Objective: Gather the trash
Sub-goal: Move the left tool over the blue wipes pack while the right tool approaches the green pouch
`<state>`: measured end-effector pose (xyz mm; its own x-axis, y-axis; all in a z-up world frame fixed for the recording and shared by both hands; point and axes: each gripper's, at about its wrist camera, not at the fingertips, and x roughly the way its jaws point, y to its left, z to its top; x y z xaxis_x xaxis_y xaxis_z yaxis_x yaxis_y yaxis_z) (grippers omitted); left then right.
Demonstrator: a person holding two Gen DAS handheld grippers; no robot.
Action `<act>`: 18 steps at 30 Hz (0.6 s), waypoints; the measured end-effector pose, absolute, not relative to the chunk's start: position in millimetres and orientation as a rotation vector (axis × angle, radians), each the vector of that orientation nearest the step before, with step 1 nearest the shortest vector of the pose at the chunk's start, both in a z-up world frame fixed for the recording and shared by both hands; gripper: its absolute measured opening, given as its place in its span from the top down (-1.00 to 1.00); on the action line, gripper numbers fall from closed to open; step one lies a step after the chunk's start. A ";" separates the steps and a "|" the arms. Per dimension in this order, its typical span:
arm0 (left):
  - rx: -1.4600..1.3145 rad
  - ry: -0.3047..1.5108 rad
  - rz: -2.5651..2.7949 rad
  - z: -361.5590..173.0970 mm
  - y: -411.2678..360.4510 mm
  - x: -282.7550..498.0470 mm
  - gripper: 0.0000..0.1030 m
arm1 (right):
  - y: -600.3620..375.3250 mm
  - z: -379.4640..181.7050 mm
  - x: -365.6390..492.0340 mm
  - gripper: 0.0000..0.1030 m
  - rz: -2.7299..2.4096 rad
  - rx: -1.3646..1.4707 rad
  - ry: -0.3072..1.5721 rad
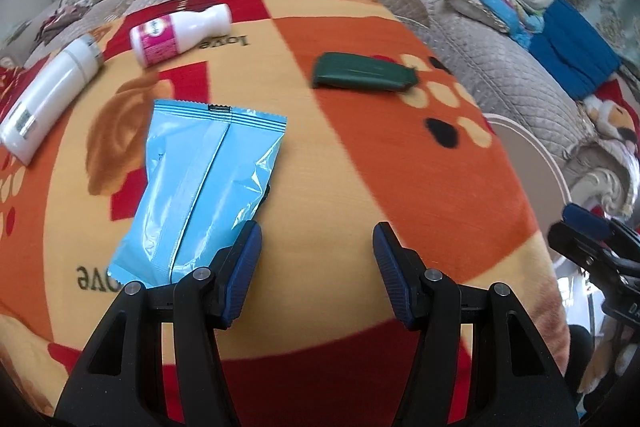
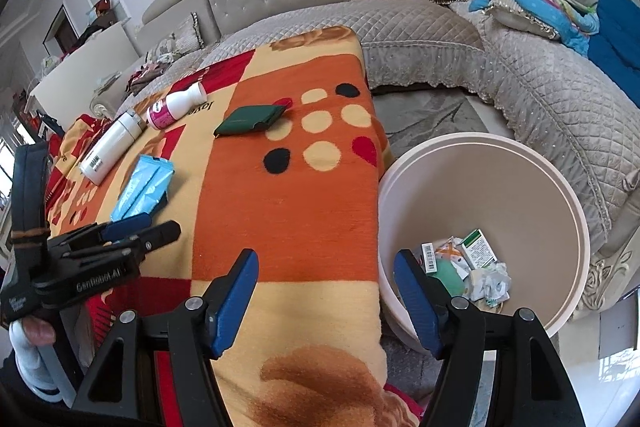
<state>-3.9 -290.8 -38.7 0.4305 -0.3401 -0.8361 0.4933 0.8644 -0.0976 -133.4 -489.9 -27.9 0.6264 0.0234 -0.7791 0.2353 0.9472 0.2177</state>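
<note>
A light blue foil packet lies flat on the orange patterned blanket. My left gripper hovers open just right of its near end, nothing between the pads. Farther back lie a dark green pouch, a white bottle with a pink label and a white cylinder. My right gripper is open and empty over the blanket's right edge, beside a pale round bin.
Crumpled paper and small boxes lie in the bin's bottom. A quilted grey sofa curves behind and to the right, with cushions and a blue folded cloth. A gloved hand holds the left gripper.
</note>
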 end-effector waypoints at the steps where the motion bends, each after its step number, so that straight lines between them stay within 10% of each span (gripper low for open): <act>1: 0.166 1.002 -0.516 -39.1 -288.5 -1.0 -0.10 | -489.4 -27.8 -132.8 -0.32 -0.122 0.314 0.891; 18: 0.053 1.018 -0.572 7.4 -218.0 11.7 -0.24 | -453.7 -31.9 -33.3 -0.43 0.065 0.126 0.953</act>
